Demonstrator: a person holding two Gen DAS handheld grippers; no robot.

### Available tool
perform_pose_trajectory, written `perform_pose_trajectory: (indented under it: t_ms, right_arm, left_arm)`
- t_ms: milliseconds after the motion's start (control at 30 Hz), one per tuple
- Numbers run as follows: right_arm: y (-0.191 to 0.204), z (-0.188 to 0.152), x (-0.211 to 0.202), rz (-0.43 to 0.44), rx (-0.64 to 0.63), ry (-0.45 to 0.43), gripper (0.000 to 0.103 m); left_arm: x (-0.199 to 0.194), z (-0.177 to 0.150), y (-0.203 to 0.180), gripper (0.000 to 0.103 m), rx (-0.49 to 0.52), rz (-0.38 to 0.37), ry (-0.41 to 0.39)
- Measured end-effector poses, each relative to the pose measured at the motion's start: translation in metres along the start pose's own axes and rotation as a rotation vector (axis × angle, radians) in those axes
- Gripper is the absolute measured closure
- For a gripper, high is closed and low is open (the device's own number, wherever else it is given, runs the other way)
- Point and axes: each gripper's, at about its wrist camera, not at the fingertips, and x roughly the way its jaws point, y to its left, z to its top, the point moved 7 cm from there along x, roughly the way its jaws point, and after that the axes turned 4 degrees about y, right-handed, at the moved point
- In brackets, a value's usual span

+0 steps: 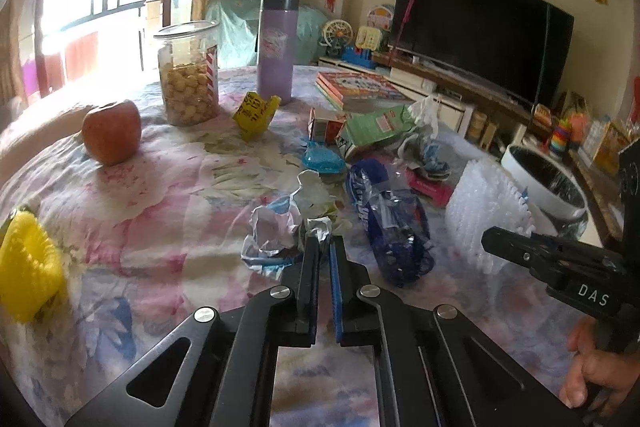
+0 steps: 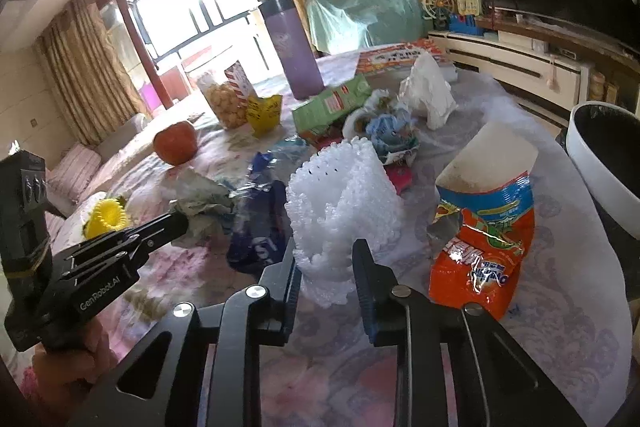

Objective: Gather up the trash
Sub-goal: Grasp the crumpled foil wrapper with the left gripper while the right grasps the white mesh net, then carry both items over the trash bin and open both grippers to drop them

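Trash lies strewn over a floral tablecloth [image 1: 160,227]. My left gripper [image 1: 325,245] is shut on a corner of a crumpled white-and-blue wrapper [image 1: 276,231]; from the right wrist view the same gripper [image 2: 180,217] pinches that wrapper [image 2: 204,203]. My right gripper [image 2: 326,255] is shut on the near side of a white foam net sleeve [image 2: 344,203], whose mesh fills the gap between the jaws. The left wrist view shows the right gripper [image 1: 486,239] at that sleeve [image 1: 480,203]. A blue plastic bag [image 1: 392,223] lies between the two grippers. An orange snack packet [image 2: 480,247] lies right of the sleeve.
A white bin with a black liner [image 2: 592,163] stands off the table's right edge. Farther back are an apple [image 1: 112,131], a snack jar [image 1: 188,83], a purple flask [image 1: 276,47], a green carton [image 1: 376,127] and books [image 1: 356,87]. A yellow foam net [image 1: 28,267] lies at the left.
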Motion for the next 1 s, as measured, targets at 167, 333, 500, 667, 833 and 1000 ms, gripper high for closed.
perform_pose_trajectory:
  t_ms: [167, 333, 500, 667, 833, 1000]
  right_arm:
    - [-0.003, -0.003, -0.019, 0.012, 0.009, -0.025, 0.079]
    - [-0.016, -0.002, -0.037, 0.006, 0.042, -0.047, 0.079]
    - [-0.031, 0.002, -0.055, -0.010, 0.068, -0.079, 0.079]
    - [-0.051, 0.005, -0.071, -0.029, 0.099, -0.107, 0.079]
    - [-0.075, 0.005, -0.085, -0.062, 0.132, -0.127, 0.079]
    - [-0.103, -0.002, -0.095, -0.109, 0.169, -0.131, 0.079]
  left_arm:
    - [-0.022, -0.004, -0.013, 0.099, -0.004, -0.027, -0.018]
    - [-0.039, 0.002, -0.037, 0.099, 0.029, -0.065, -0.045]
    - [-0.043, 0.008, -0.060, 0.099, 0.067, -0.107, -0.055]
    - [-0.040, 0.016, -0.083, 0.099, 0.098, -0.146, -0.062]
    - [-0.030, 0.022, -0.106, 0.099, 0.131, -0.183, -0.054]
    - [-0.014, 0.028, -0.131, 0.099, 0.165, -0.218, -0.039]
